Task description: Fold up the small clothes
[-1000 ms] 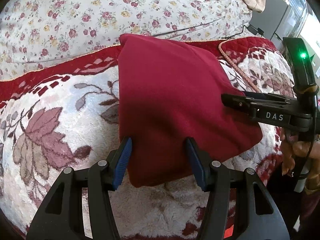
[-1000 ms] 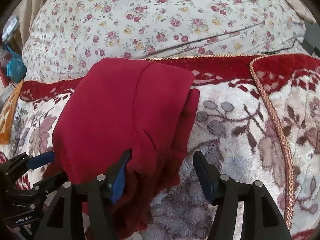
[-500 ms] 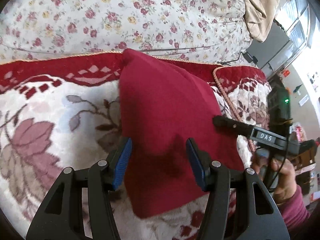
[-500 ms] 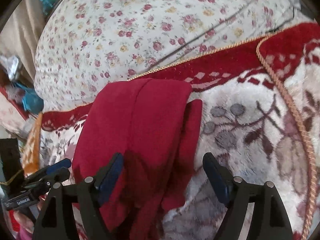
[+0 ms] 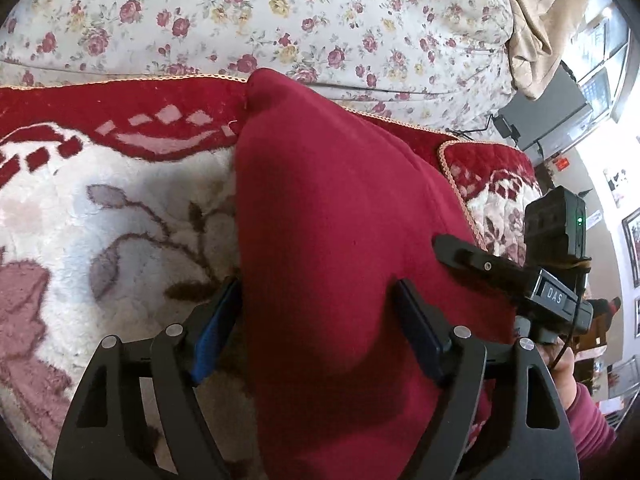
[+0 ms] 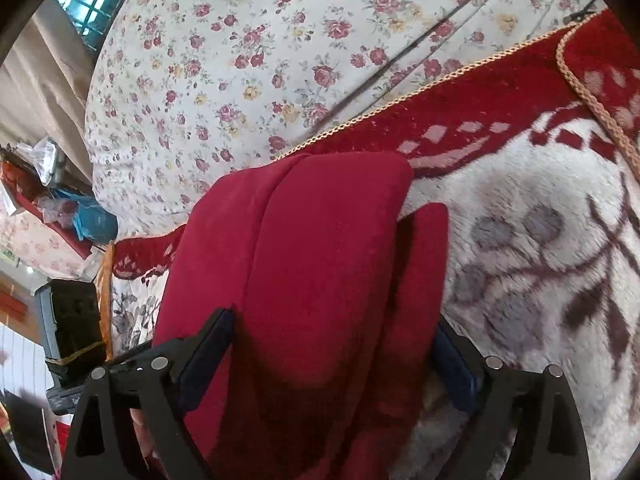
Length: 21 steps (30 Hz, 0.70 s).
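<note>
Closer now, garment [image 5: 340,240] hiding tool [image 5: 320,332] tips

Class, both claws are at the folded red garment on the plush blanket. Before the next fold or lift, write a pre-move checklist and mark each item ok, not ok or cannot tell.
1. Left claw straddles the red garment, fingers wide apart: ok.
2. Right claw likewise straddles the cloth, not clamped: ok.
3. Layers aligned: not ok; in the right wrist view a lower layer sticks out past the top one.
4. Claws clear of each other: ok; the right one lies off to the side in the left wrist view.
5. Garment lying on the plush blanket, not the floral sheet: ok.
6. Nothing trapped underneath: cannot tell.
</note>
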{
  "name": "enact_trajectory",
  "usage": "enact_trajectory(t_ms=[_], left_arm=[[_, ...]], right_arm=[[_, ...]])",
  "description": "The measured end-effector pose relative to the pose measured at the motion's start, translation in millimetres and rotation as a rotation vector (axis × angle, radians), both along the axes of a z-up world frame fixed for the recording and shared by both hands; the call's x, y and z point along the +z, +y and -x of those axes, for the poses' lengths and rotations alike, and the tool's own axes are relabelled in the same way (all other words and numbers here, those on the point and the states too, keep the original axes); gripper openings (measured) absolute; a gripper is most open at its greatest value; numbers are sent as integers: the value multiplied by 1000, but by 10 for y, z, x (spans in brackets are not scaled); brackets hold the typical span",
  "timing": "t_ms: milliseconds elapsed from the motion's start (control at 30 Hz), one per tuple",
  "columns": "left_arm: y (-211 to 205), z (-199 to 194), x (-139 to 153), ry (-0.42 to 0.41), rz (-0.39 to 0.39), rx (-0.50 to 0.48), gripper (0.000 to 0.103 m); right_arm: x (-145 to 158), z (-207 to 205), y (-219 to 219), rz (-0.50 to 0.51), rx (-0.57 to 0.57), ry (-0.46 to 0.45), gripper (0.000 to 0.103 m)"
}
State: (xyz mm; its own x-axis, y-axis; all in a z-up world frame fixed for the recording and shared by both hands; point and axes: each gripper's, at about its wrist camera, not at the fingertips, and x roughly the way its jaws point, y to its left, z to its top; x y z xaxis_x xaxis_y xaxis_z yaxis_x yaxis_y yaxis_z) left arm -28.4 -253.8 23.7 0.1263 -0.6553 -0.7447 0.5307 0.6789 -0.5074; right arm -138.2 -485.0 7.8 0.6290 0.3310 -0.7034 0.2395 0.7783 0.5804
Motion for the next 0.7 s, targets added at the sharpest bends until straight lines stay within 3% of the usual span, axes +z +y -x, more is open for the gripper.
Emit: enact_trajectory(t_ms=[133,167,300,433,700], left_arm=[[-42,12,11,-23,-2,-19,76],[-44,33,22,-37,-5,-25,74],[-18,97,114,-70,-18,-26,58],[147,216,299,-80,-19,-18,52],[684,720,626,-114,-64,3,52]], right_arm=[[8,-29,41,27,14,-16,92],[23,-36,68,38,27,-21,82],[153,-16,196,113,55,-35,67],[363,64,289,127,61,-80,55],[814,245,746,63,157,-165,52]])
